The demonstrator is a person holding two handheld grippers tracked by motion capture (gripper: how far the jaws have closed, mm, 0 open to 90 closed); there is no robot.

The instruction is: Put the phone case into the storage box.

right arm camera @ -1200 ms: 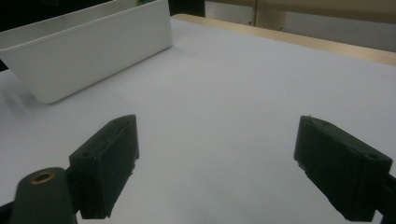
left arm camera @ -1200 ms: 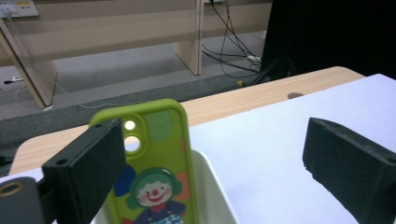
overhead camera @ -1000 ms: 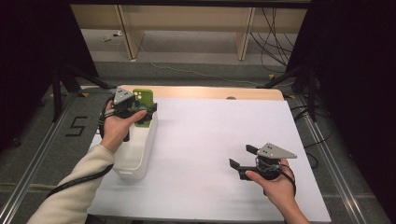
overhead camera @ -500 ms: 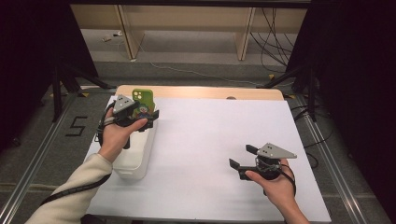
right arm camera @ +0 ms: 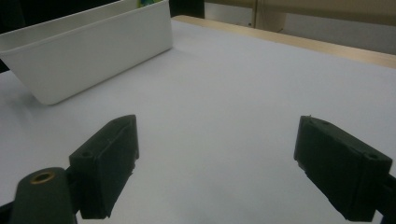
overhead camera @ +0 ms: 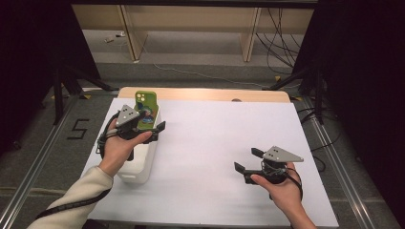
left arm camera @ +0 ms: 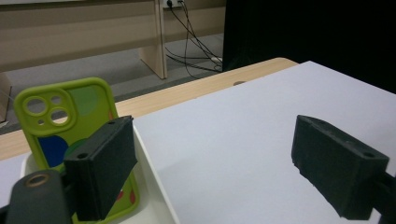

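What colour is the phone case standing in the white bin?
Lime green phone case, clearest in the left gripper view.

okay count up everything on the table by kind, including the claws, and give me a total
Phone cases, green: 1
White bins: 1
Claws, left claw and right claw, both open and empty: 2
Total: 4

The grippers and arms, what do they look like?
Both the left gripper and the right gripper are black, each topped by a grey three-cornered plate, with two blocky black jaws. A black cable trails from each. The left arm wears a cream sleeve.
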